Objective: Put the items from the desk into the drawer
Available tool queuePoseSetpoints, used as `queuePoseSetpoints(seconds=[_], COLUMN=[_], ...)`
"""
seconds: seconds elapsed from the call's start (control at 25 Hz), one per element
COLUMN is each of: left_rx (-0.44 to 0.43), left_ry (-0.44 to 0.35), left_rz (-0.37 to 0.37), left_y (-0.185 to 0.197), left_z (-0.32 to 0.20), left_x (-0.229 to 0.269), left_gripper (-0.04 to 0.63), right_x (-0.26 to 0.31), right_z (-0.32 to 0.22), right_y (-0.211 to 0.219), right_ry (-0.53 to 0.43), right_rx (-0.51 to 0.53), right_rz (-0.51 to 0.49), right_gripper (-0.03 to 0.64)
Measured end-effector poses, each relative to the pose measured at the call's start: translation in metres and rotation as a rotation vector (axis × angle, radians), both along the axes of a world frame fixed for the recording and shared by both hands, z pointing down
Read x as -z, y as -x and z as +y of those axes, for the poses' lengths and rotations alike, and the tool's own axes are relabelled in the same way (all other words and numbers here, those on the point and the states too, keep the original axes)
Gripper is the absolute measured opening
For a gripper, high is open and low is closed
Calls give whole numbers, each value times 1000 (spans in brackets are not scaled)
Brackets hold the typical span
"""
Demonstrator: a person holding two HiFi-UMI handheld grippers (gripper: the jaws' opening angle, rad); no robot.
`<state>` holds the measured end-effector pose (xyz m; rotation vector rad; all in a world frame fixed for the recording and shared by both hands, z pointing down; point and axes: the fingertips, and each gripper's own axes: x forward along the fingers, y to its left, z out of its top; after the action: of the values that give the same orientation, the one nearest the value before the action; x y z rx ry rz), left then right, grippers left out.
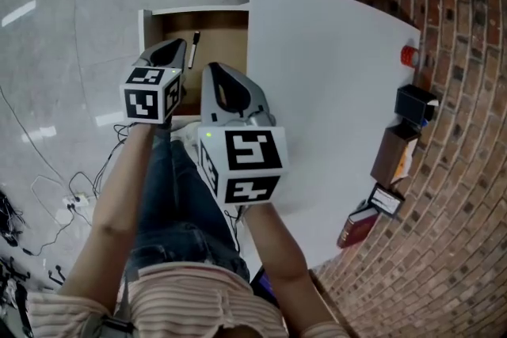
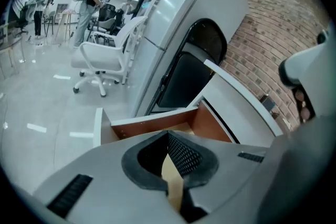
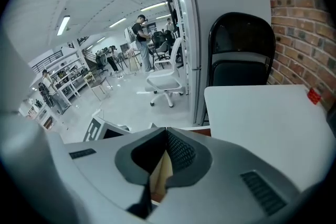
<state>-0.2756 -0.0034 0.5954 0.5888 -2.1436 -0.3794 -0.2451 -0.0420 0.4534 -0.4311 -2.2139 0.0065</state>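
Note:
The wooden drawer (image 1: 224, 26) stands pulled open at the white desk's (image 1: 317, 83) left side, with a black marker (image 1: 194, 49) lying inside. My left gripper (image 1: 176, 48) hovers over the drawer's near left part, jaws shut and empty. My right gripper (image 1: 212, 72) is beside it, over the drawer's near edge by the desk, also shut with nothing held. In the left gripper view the shut jaws (image 2: 168, 134) point over the drawer's front panel (image 2: 152, 124). In the right gripper view the closed tips (image 3: 166, 129) aim past the desk (image 3: 262, 113).
Along the brick wall on the desk's far side sit a red object (image 1: 409, 55), a black box (image 1: 414, 103), a brown box (image 1: 390, 154) and books (image 1: 366, 219). A black chair (image 3: 241, 55) stands beyond the desk. Cables (image 1: 55, 202) lie on the floor.

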Motion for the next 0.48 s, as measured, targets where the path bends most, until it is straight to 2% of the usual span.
queuePoseSetpoints(seconds=[0.28,0.48], left_rx=[-11,-25], left_ry=[-17,-11], left_rz=[-98,-196], left_y=[3,5], left_z=[7,12], left_x=[57,112], left_gripper=[9,9], right_x=[30,60], right_z=[-14,-21], right_y=[3,3], right_ry=[30,68], right_rx=[-44,-59], right_rz=[-89,-177], right_gripper=[17,17])
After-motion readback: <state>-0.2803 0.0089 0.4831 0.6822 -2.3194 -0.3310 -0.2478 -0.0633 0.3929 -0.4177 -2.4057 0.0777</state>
